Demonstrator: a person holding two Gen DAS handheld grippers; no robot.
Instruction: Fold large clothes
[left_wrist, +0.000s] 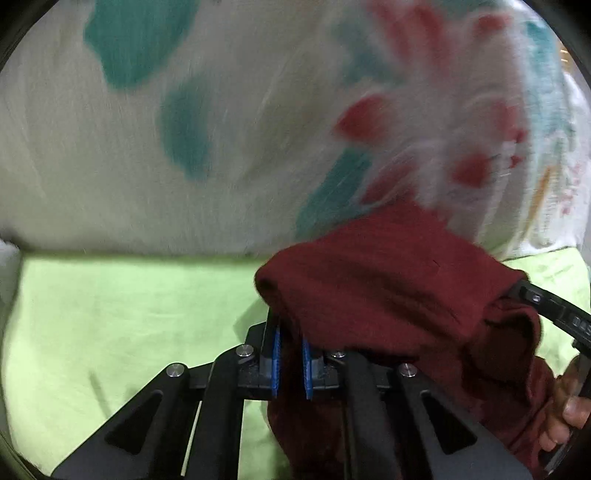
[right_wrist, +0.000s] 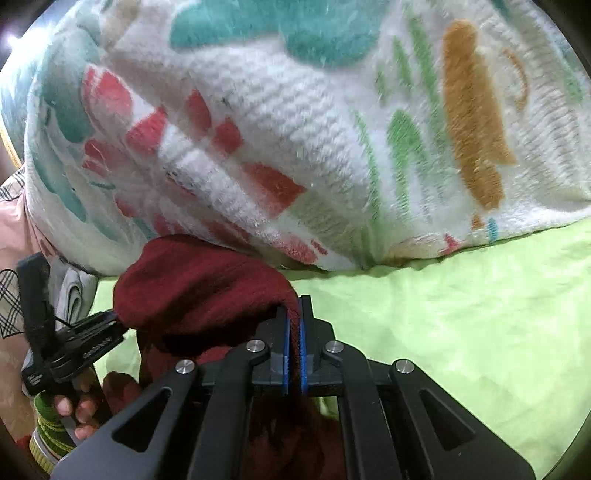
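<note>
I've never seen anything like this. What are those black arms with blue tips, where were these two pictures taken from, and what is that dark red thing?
No robot here: a person holds a hand-held gripper in each hand, each with a camera looking along its fingers. One picture comes from the left hand-held gripper, the other from the right hand-held gripper. Both are shut on the same dark red garment, bunched between them. Beneath lies a light green sheet; behind it, a fluffy white blanket with coloured patterns.

I see a matt, knitted maroon garment (right_wrist: 192, 291), a fluffy, rough-piled printed blanket (right_wrist: 295, 147), a smooth lime-green cloth sheet (right_wrist: 461, 332), and matt black plastic gripper arms.
</note>
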